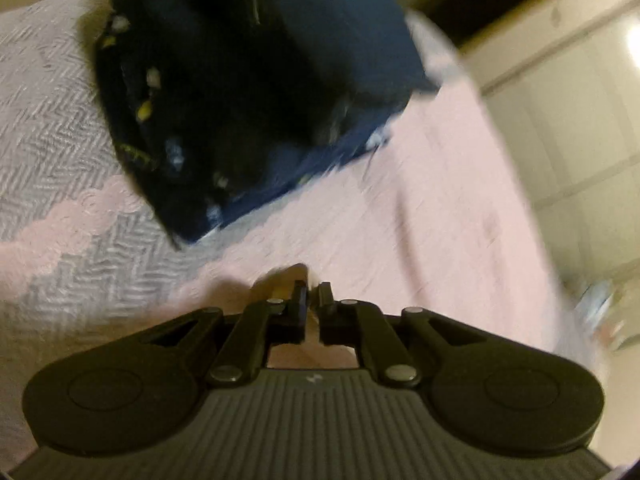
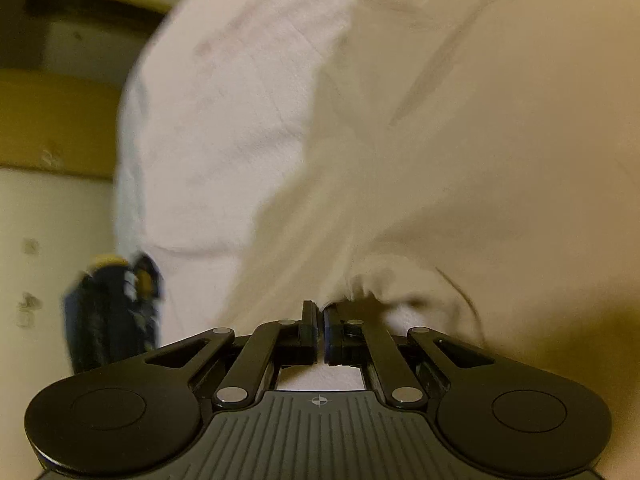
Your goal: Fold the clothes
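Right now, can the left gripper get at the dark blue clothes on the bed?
Probably yes for the path: only bare bedspread lies between the left gripper and the dark blue clothes. But it seems shut on a cream cloth, blurred, so it would likely need to release that first.
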`<move>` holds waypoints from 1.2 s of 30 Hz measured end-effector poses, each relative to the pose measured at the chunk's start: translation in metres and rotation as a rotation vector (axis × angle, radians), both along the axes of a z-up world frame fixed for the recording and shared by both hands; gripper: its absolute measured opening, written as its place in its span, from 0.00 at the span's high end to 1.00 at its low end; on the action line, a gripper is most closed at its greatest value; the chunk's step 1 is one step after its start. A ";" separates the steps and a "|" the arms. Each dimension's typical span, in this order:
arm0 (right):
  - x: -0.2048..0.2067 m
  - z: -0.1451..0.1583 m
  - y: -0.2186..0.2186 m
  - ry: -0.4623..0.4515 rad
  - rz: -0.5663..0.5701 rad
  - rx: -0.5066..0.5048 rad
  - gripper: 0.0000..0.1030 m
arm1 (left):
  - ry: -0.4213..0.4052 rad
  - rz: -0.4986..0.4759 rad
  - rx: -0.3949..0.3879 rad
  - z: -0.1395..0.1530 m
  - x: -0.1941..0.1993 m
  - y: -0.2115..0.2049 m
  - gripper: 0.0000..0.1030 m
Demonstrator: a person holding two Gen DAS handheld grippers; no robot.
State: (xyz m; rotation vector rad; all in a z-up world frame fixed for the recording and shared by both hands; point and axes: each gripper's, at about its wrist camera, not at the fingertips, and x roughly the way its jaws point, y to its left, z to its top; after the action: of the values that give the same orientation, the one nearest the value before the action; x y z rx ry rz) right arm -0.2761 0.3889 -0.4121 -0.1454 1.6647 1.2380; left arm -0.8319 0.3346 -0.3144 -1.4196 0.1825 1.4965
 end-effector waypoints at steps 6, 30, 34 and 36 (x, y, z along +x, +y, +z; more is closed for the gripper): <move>-0.001 -0.012 -0.001 -0.018 0.011 -0.055 0.98 | 0.020 0.077 -0.102 -0.048 -0.002 -0.025 0.94; -0.041 0.040 -0.011 -0.368 0.355 0.159 0.85 | 0.072 -0.061 0.002 -0.039 0.017 -0.024 0.75; -0.106 0.050 -0.030 -0.740 0.799 0.346 0.85 | 0.225 -0.342 0.050 -0.024 0.034 -0.026 0.75; -0.122 0.045 -0.037 -0.790 0.883 0.382 0.85 | 0.266 -0.417 0.074 -0.026 0.040 -0.017 0.75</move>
State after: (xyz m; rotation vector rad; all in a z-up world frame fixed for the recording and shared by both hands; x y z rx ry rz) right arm -0.3986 0.3520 -0.3670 -1.0651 0.6303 1.7870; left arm -0.7915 0.3174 -0.3399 -1.0401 0.5479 1.3198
